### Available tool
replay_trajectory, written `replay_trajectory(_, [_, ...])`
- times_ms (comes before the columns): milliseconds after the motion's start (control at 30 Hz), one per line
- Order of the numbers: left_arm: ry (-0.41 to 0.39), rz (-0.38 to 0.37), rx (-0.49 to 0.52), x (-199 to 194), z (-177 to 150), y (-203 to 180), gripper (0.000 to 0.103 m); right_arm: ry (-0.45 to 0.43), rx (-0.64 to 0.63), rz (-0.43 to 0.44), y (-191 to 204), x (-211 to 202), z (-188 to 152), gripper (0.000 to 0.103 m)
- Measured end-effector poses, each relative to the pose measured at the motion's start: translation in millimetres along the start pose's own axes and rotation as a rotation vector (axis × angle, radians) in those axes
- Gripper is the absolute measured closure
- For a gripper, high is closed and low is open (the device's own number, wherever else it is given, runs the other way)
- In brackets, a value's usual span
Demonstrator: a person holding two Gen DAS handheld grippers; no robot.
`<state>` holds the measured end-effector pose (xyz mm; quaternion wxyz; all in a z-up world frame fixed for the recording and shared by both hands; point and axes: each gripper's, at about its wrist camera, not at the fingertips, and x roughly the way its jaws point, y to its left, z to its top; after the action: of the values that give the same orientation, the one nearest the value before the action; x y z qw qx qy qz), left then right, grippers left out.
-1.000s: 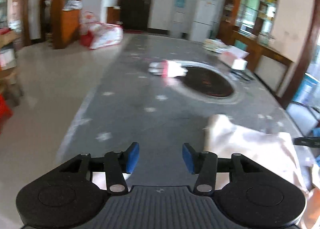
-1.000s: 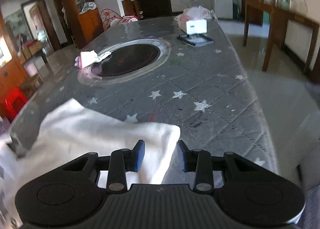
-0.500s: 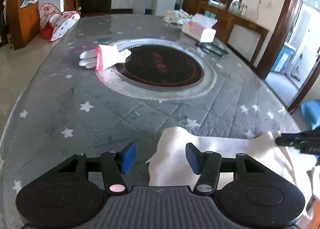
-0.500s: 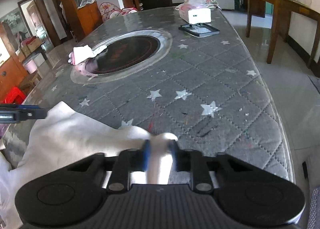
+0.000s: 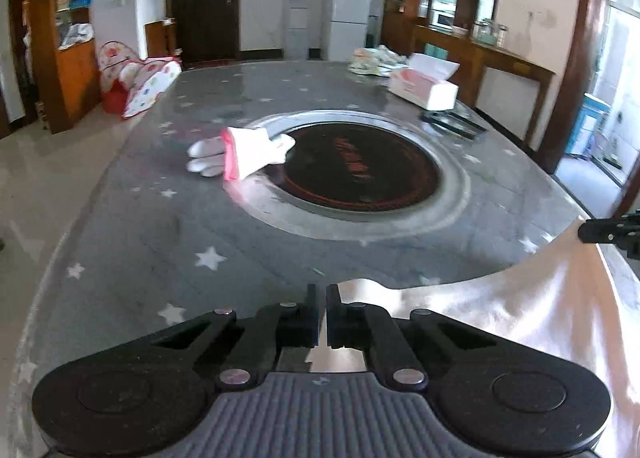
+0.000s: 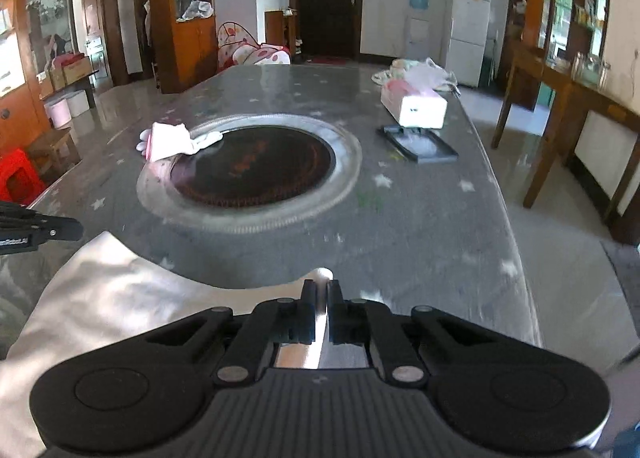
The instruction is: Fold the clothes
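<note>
A pale cream garment [image 5: 540,310] hangs stretched between my two grippers above the near end of the grey star-patterned table [image 5: 168,226]. My left gripper [image 5: 321,300] is shut on its left corner. My right gripper [image 6: 321,294] is shut on its right corner; the cloth [image 6: 120,290] spreads down and left from it. The right gripper's tip shows at the right edge of the left wrist view [image 5: 608,232], and the left gripper's tip at the left edge of the right wrist view [image 6: 40,230].
A round dark hotplate [image 5: 360,170] with a metal rim sits mid-table. White gloves with a pink cuff [image 5: 236,154] lie at its left edge. A tissue box [image 6: 414,108], a black tray [image 6: 418,142] and a bag [image 6: 416,72] are at the far right.
My left gripper has closed on the garment's corner. Both grippers have risen and the cloth now hangs taut between them.
</note>
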<state>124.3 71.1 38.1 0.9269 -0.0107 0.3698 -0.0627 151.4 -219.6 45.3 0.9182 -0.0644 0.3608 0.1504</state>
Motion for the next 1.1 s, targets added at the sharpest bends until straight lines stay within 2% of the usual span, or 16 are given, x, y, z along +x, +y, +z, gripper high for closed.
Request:
replay_trajectory(100, [0.032,-0.034,-0.034,3,0,7,0.092,0.016,-0.013,-0.013,4,13,7,0.098])
replay_trajectory(167, [0.04,-0.036,-0.031,6,-3,6,0.059,0.026,-0.014,-0.009,4,18,6,0.096])
replay_trajectory(233, [0.039,-0.019,-0.014,9,-5,2,0.05,0.044,-0.004,-0.007,1,24,2,0.093])
replay_trajectory(267, [0.044,-0.014,-0.008,11,-6,1,0.05,0.053,0.007,-0.001,-1,26,1,0.09])
replay_trajectory(300, [0.05,-0.016,-0.008,15,-6,-1,0.05,0.063,0.018,0.005,-3,28,-1,0.088])
replay_trajectory(333, [0.057,-0.022,0.0,18,-7,-2,0.054,0.072,0.029,0.01,-5,30,-3,0.082])
replay_trajectory(367, [0.063,-0.03,0.01,21,-8,-3,0.072,0.081,0.04,0.016,-7,31,-5,0.075])
replay_trajectory(400, [0.071,-0.035,0.025,25,-9,-6,0.083,0.09,0.048,0.024,-9,34,-6,0.072])
replay_trajectory(467, [0.059,-0.034,0.045,26,-11,-8,0.092,0.107,0.06,0.05,-11,38,-9,0.072])
replay_trajectory(500, [0.052,-0.031,0.042,26,-10,-7,0.092,0.115,0.063,0.065,-11,40,-10,0.072])
replay_trajectory(567, [0.037,-0.02,0.027,24,-8,-4,0.094,0.11,0.06,0.076,-10,43,-10,0.099])
replay_trajectory(733, [-0.066,0.041,0.003,12,2,7,0.095,-0.045,0.061,0.05,-4,32,-1,0.099])
replay_trajectory(800, [-0.081,0.059,0.005,15,6,10,0.095,-0.084,0.059,0.032,-2,32,3,0.099])
replay_trajectory(933, [-0.062,0.075,0.004,33,10,14,0.094,-0.055,0.047,0.01,-1,53,5,0.096])
replay_trajectory(1033, [-0.035,0.095,0.018,44,10,15,0.091,-0.014,0.031,0.003,0,65,5,0.093])
replay_trajectory(1100, [-0.03,0.119,0.018,46,10,18,0.085,-0.015,0.017,0.004,0,62,7,0.092])
